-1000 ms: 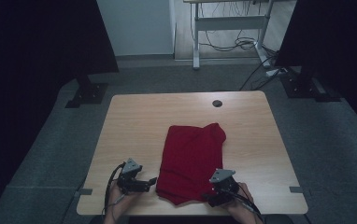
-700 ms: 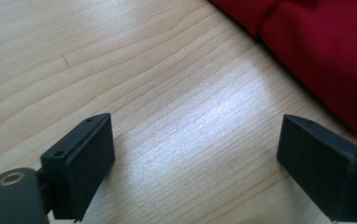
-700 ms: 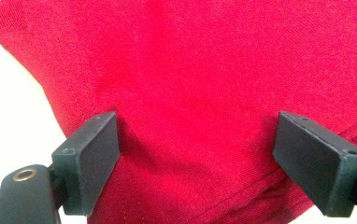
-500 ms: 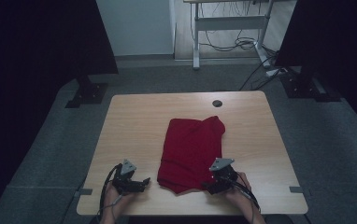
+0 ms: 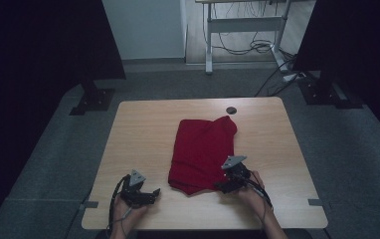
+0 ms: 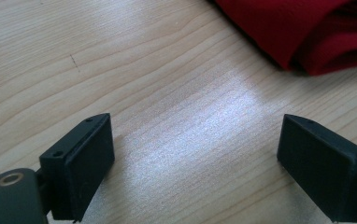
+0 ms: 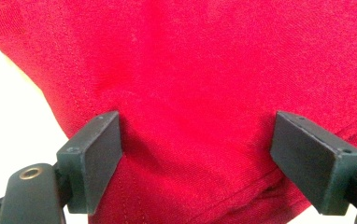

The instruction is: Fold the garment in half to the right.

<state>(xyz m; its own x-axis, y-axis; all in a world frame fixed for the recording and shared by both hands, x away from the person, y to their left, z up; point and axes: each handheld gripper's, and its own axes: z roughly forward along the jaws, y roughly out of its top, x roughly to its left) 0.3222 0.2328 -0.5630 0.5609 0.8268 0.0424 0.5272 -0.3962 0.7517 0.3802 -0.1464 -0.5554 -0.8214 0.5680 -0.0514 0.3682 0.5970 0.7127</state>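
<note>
Your left gripper (image 5: 154, 192) rests low over the table (image 5: 143, 129) near its front edge, just left of the red cloth (image 5: 203, 149), and its jaws stand wide with bare wood between them. In the left gripper view, the cloth's folded corner (image 6: 307, 32) lies ahead and to the right, apart from both jaws. The cloth sits folded in the middle of the table, its near edge close to the front. Your right gripper (image 5: 223, 186) is at the cloth's near right corner, jaws wide. In the right gripper view, red fabric (image 7: 204, 84) lies between those jaws, unpinched. A small dark disc (image 5: 232, 110) sits beyond the cloth.
</note>
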